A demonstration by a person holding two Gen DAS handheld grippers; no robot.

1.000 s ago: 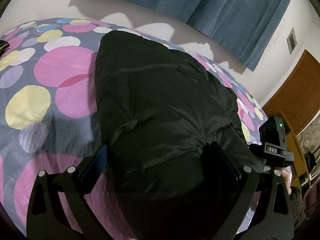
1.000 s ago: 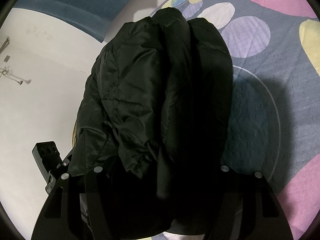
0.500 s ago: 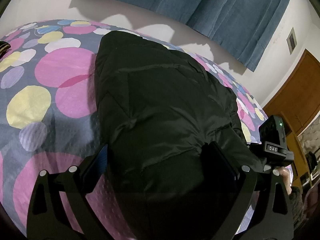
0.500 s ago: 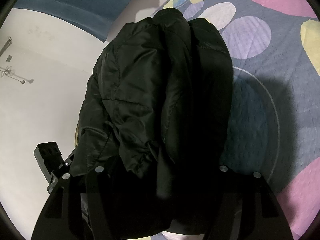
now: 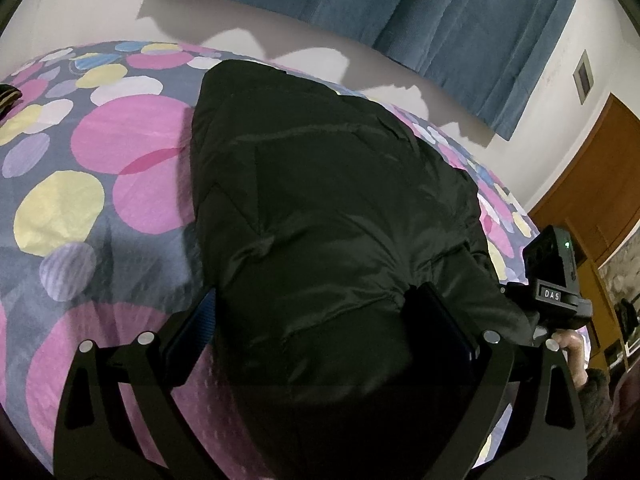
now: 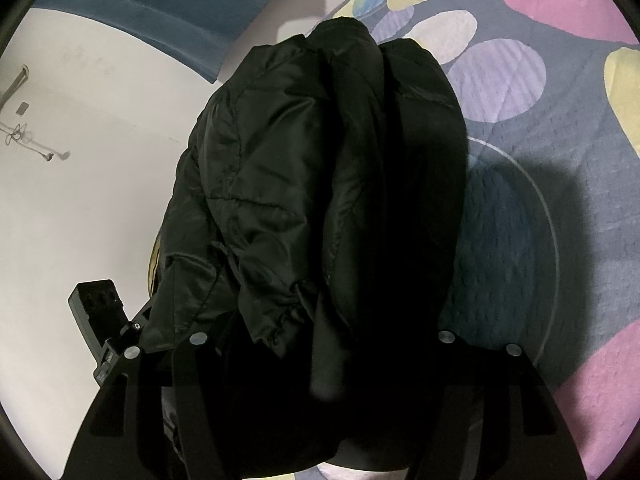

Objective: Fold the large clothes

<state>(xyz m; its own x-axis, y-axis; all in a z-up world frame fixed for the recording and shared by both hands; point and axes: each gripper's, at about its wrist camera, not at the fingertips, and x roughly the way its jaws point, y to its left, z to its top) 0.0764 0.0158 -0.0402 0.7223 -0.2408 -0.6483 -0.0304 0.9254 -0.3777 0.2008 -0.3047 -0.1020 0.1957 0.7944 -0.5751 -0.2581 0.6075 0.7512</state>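
In the left wrist view, the bed [image 5: 100,240] with its spotted cover lies bare to the left of the black jacket [image 5: 328,208]; the bed's far edge meets a white wall under a blue curtain [image 5: 400,8], and a wooden door [image 5: 592,184] stands at right. The jacket rests bunched on the bed, its near end filling the left hand-held gripper [image 5: 316,320], whose jaws stand wide and clamp the padded fabric. At far right the other tool's camera block shows, with a hand [image 5: 574,350] beneath it. The right wrist view shows the right hand-held gripper [image 6: 320,340] likewise spread around thick folds of the jacket [image 6: 320,168], with open bedcover [image 6: 560,140] to its right.
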